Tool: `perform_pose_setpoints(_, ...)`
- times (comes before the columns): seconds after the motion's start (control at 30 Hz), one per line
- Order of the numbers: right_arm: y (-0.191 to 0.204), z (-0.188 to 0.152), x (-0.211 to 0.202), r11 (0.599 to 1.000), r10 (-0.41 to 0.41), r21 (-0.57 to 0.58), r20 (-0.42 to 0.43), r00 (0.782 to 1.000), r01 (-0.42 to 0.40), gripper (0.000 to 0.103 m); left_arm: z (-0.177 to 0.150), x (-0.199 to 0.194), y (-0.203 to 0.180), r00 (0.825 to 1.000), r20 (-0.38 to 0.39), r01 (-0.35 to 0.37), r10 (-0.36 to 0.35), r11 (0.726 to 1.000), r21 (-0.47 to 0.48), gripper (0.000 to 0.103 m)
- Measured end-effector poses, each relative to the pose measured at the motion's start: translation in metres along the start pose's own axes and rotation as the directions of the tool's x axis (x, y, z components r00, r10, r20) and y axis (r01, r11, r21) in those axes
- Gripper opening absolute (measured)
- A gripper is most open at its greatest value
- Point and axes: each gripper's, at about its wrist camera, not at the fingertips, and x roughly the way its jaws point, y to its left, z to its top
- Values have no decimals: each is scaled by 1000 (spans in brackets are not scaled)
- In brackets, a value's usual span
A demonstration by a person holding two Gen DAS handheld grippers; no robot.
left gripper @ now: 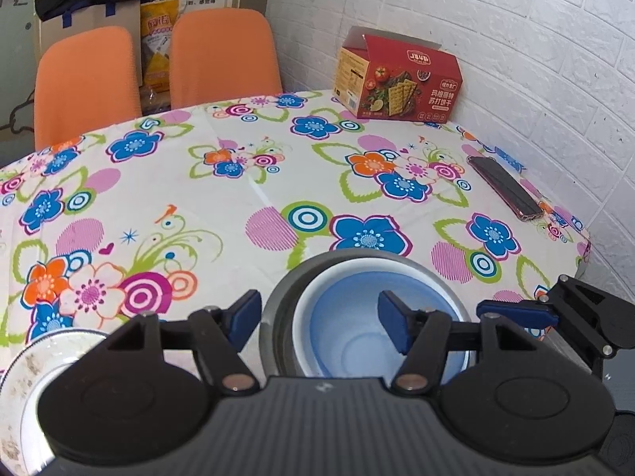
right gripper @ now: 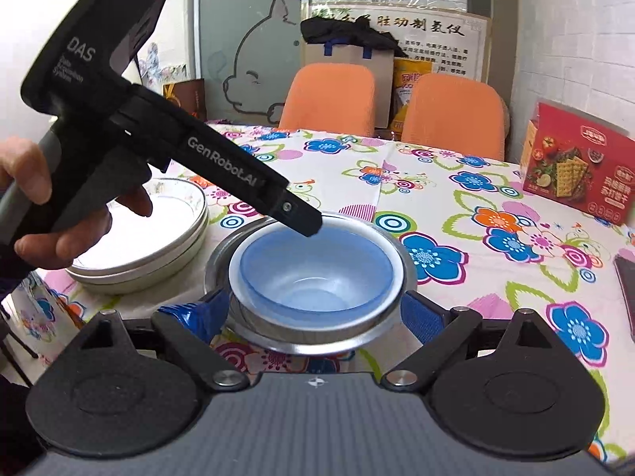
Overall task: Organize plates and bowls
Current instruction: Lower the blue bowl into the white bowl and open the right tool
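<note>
A: Nesting looks done: blue bowl (right gripper: 313, 273) sits inside the steel bowl (right gripper: 254, 333), near the desk's (left gripper: 278, 182) front edge.

B: Tongs?

A: Left tongs (left gripper: 321, 317) spread apart, one finger outside the steel rim, one inside the blue bowl, pinching nothing. Right tongs (right gripper: 313, 313) also parted, straddling the steel bowl, probably to steady it.

B: Plates?

A: Stacked plates (right gripper: 158, 254) just left of the bowls, grouping like with like, I judge. Cracker box (left gripper: 397, 83) and phone (left gripper: 504, 186) lie well apart.
</note>
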Motion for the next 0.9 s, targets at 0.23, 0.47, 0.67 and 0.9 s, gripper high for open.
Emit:
perform_pose_setpoints(0.23,-11,9,-17,998,-39,60,82,996,34,81,1,-2,-2,1000,3,-1,1,1000,2,65)
perform_pose_setpoints(0.47,-35,12,23,986,-73,148,-15,997,74,82,-3,6,-3,1000,-20,-23,23,1000,9,65)
perform_pose_setpoints(0.67,-41,9,41,980,-77,178,-60,995,87,82,-4,14,-2,999,-33,-25,26,1000,13,66)
perform_pose_setpoints(0.9,-43,8,50,976,-67,202,-95,993,86,82,-2,29,0,997,-72,-31,34,999,41,67)
